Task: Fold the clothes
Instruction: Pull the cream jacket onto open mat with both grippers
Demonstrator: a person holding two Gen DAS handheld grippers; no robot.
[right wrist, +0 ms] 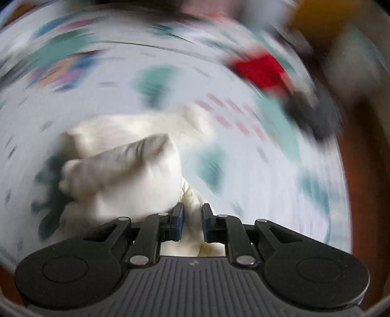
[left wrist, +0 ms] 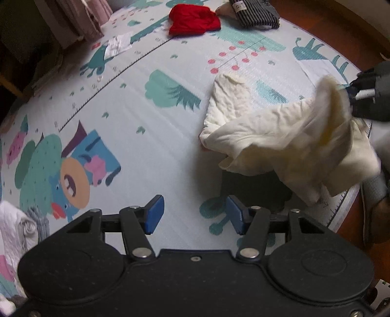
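Observation:
A cream white garment (left wrist: 275, 136) lies crumpled on the patterned play mat (left wrist: 151, 122), with its right part lifted off the mat. My right gripper (right wrist: 192, 224) is shut on a bunch of this garment (right wrist: 121, 170); in the left wrist view it shows at the right edge (left wrist: 360, 95), holding the raised cloth. The right wrist view is blurred by motion. My left gripper (left wrist: 193, 214) is open and empty, low over the mat, to the left of and nearer than the garment. A dark patch (left wrist: 256, 190) lies on the mat under the garment's near edge.
A red garment (left wrist: 195, 20) and a striped dark garment (left wrist: 256, 12) lie at the mat's far edge. A folded white and grey pile (left wrist: 22, 226) sits at the near left. Pink curtains (left wrist: 78, 19) hang at the far left. Wood floor (left wrist: 341, 31) borders the mat on the right.

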